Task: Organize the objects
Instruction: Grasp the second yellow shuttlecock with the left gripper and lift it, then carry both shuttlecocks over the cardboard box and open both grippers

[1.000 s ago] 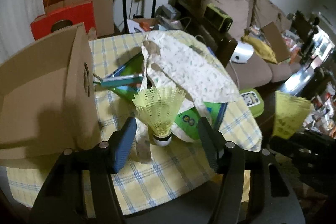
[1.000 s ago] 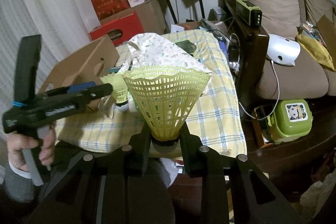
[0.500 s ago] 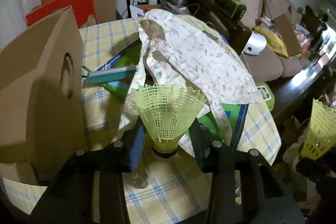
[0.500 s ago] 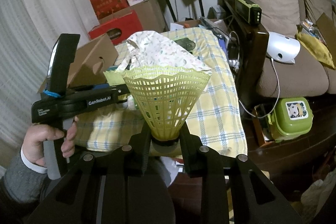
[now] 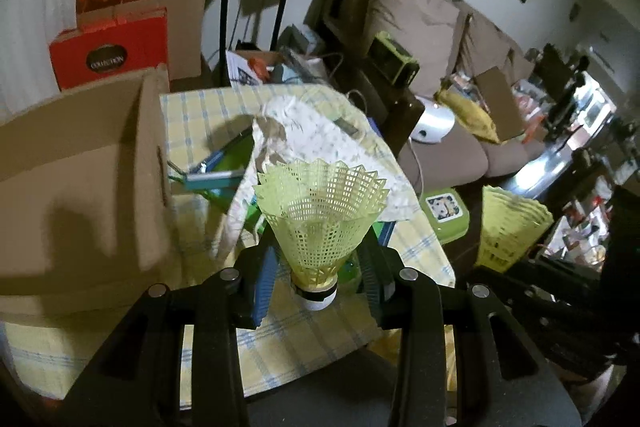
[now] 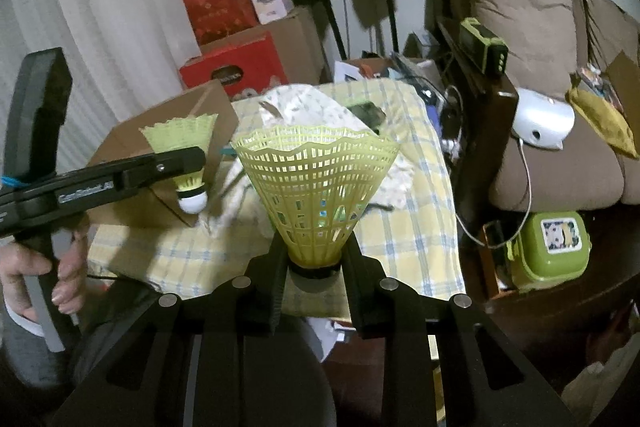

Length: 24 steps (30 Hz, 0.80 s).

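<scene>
A brown sofa (image 6: 532,99) with big soft cushions was seen at the right side of the room. Near it, a tabletop (image 5: 280,343) was covered by a yellow cloth with blue checks. A big open brown cardboard box (image 5: 76,179) was set on the left part of the tabletop. Beside the box, a white cloth bag with small green leaf prints (image 5: 320,143) was laid over some green and blue things. A green plastic lunch box with a picture on its lid (image 6: 554,247) was seen low down beside the sofa.

A yellow plastic shuttlecock with a white tip (image 5: 320,223) was held up above the tabletop by the left hand-held gripper (image 5: 318,291). The jaws were closed partway and pressed on its narrow base, with the net skirt pointed up. The left hand-held gripper was held by a hand (image 6: 44,275) in a grey sleeve.

A second yellow plastic shuttlecock with a dark band (image 6: 316,187) was gripped at its base by the right hand-held gripper (image 6: 314,275), with the jaws almost fully closed. It was held in the air just off the near edge of the tabletop.
</scene>
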### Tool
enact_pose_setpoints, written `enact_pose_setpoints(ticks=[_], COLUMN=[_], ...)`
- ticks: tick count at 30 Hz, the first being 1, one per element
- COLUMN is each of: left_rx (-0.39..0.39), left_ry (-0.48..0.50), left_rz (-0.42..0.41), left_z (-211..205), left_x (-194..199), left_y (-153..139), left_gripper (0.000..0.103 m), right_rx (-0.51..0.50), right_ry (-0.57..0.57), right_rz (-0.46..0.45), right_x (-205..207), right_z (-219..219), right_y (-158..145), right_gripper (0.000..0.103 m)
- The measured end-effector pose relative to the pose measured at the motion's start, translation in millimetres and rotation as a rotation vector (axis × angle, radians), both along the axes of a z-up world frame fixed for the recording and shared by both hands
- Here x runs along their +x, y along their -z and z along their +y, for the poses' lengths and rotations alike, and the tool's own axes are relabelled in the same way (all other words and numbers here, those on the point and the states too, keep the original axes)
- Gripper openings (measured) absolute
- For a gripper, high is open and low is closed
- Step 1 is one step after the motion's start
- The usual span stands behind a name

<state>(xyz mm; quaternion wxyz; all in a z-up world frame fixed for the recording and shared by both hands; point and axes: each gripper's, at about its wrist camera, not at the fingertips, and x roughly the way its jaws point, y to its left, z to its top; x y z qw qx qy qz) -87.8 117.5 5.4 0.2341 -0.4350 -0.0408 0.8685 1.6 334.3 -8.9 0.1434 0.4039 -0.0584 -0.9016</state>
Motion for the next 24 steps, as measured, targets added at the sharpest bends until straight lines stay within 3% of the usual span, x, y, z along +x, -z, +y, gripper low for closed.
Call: enact_pose_setpoints(ticks=[7, 15, 24], left_rx=[0.003, -0.049, -0.063], left_ry=[-0.039, -0.117, -0.197], left_rz=[0.057, 0.134, 0.151], left_z=[-21.0, -47.0, -84.4], left_x=[13.3, 29.8, 38.2], left_y=[-22.6, -35.5, -41.0], left_gripper=[0.036, 0.036, 0.036], right_rx=[0.013, 0.039, 0.052], right_ry=[-0.032, -0.058, -0.097], right_rz=[0.036, 0.088, 0.131], right_x=[-7.4, -18.1, -28.8], right_z=[-22.3, -52.9, -94.1], right_y=[-17.3, -35.5, -50.0], right_gripper=[0.026, 0.026, 0.026])
